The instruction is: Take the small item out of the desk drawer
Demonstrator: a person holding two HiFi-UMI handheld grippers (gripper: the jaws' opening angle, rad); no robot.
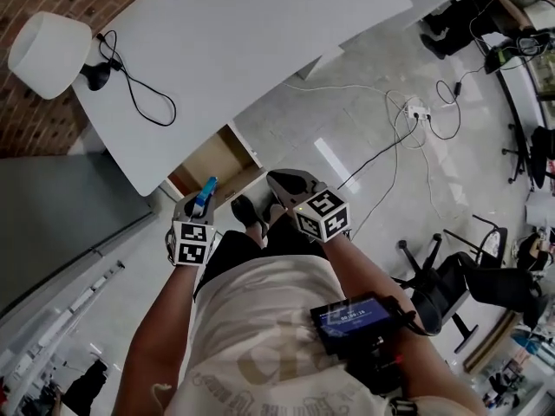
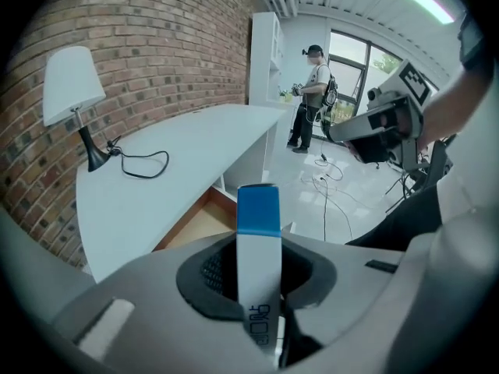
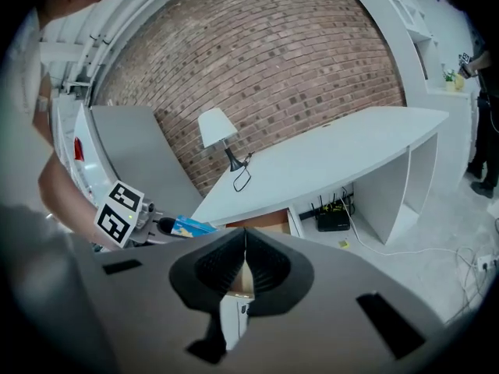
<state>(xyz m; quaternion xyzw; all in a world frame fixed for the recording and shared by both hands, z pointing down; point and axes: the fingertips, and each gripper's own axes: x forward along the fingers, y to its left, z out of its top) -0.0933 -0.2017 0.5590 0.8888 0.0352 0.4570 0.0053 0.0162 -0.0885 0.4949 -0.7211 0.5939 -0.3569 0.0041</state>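
A small white box with a blue end [image 1: 205,196] stands up between the jaws of my left gripper [image 1: 196,208], which is shut on it. In the left gripper view the box [image 2: 258,248] rises upright out of the left gripper [image 2: 259,287], in front of the open wooden drawer [image 2: 193,223]. The drawer [image 1: 217,159] hangs open under the white desk [image 1: 234,42], just beyond both grippers. My right gripper [image 1: 286,185] hovers beside the left one, shut with nothing in it. Seen in its own view, the right gripper [image 3: 245,267] has its pads meeting, with the drawer [image 3: 261,226] beyond.
A white lamp [image 1: 48,55] and its black cable [image 1: 139,89] lie on the desk's left end. A grey cabinet [image 1: 61,206] stands at the left. Cables and a power strip [image 1: 418,111] cross the floor. An office chair [image 1: 451,276] stands at the right. A person [image 2: 316,92] stands far off.
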